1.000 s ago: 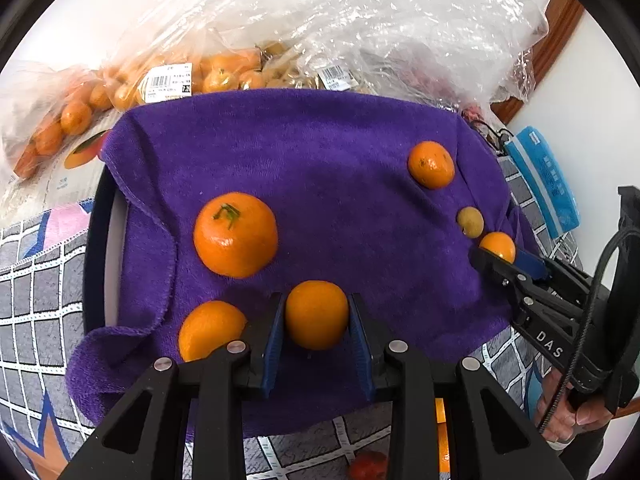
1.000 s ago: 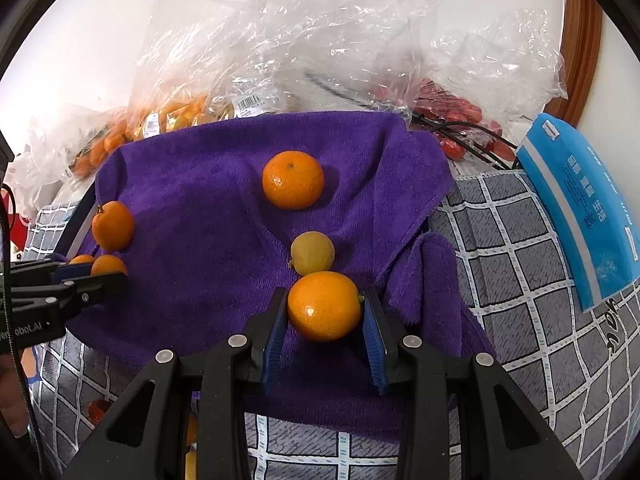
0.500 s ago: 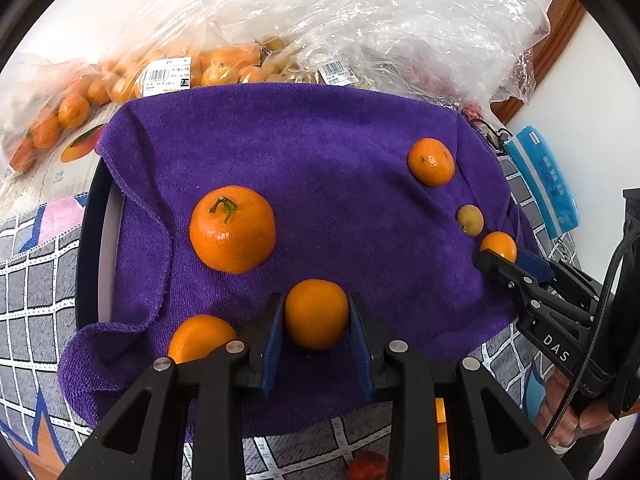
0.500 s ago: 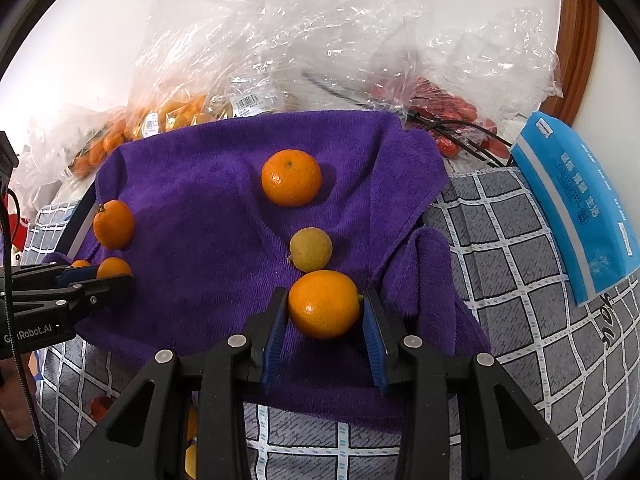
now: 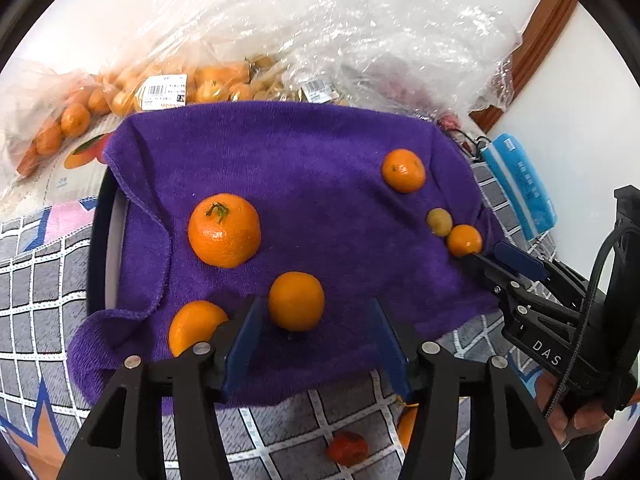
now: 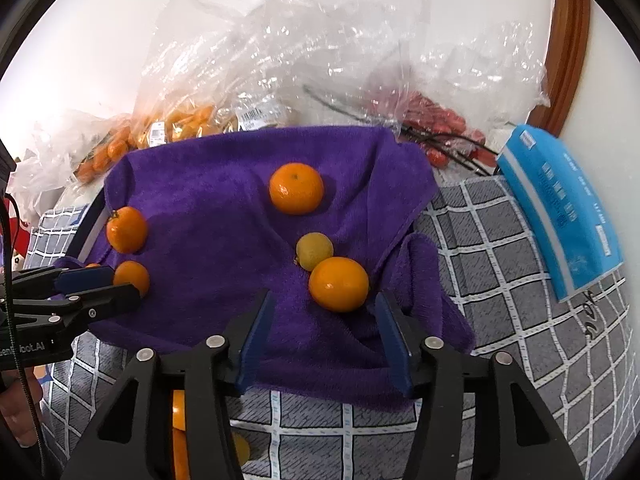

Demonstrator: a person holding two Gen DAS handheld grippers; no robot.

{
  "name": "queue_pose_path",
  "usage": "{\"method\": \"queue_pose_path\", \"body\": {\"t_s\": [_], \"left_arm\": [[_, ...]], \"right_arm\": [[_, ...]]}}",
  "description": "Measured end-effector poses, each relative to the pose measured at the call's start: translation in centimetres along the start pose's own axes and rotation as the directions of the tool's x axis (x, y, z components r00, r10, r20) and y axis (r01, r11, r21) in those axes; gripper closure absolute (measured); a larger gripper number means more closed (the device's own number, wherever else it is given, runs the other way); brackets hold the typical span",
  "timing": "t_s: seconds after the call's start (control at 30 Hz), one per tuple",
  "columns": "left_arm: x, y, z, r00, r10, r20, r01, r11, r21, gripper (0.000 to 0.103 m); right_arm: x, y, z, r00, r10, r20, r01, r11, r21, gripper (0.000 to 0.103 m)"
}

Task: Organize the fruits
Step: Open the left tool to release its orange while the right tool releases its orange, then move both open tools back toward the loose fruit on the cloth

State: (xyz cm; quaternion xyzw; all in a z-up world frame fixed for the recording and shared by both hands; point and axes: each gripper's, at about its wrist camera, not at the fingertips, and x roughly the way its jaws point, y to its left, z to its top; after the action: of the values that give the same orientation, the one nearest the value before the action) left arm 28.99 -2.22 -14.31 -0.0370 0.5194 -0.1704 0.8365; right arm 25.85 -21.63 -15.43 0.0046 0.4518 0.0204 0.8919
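Note:
A purple towel (image 5: 320,184) covers a dark-rimmed tray (image 5: 98,240). My left gripper (image 5: 314,336) is opening; a small orange (image 5: 296,301) lies on the towel between its jaws, clear of both pads. A big stemmed orange (image 5: 224,230) sits just beyond, and another orange (image 5: 196,326) lies beside the left finger. My right gripper (image 6: 325,328) is also opening, with an orange (image 6: 338,284) lying free between its jaws, close to the right pad. A small yellow fruit (image 6: 315,257) touches that orange, and another orange (image 6: 296,193) lies farther back.
Clear plastic bags of oranges (image 5: 80,116) and red fruit (image 6: 440,124) crowd the back edge. A blue packet (image 6: 560,208) lies on the checked cloth at the right. A red fruit (image 5: 347,446) sits on the cloth below the towel. A hand (image 5: 572,420) holds the right gripper.
Both grippers were shut on an orange; their jaws have now spread apart and each orange rests on the towel. Neither hand has shifted much.

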Motion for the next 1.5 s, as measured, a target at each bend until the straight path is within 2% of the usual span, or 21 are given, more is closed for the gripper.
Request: {"method": "queue_pose_path", "body": {"t_s": [0.3,0.57,0.77,1.17,1.5], "left_arm": [[-3.0,-0.2,-1.0,0.999,-0.015,0.041,0.015,1.0,0.013,0.048],[-5.5,0.2,-2.7,0.996,-0.022,0.081,0.021,1.0,0.006,0.049],[-6.6,0.6,-4.2,0.995,-0.029,0.093,0.029,1.0,-0.002,0.048],[-7.4,2.2,-6.8,0.995,-0.041,0.095,0.044,0.999,-0.027,0.049],[-7.6,4.0,-8.5,0.996,-0.02,0.087,0.026,0.997,-0.069,0.048]], "right_arm": [[-3.4,0.2,-0.1,0.998,-0.026,0.058,0.024,0.999,0.03,0.045],[-6.5,1.0,-1.2,0.99,-0.072,0.121,0.071,0.997,0.012,0.045],[-8.0,1.2,-2.4,0.988,-0.059,0.14,0.052,0.998,0.047,0.045],[-7.5,3.2,-5.2,0.996,-0.044,0.074,0.042,0.998,0.036,0.045],[-6.6,4.8,-6.9,0.999,-0.017,0.031,0.017,1.0,0.01,0.045]]}}
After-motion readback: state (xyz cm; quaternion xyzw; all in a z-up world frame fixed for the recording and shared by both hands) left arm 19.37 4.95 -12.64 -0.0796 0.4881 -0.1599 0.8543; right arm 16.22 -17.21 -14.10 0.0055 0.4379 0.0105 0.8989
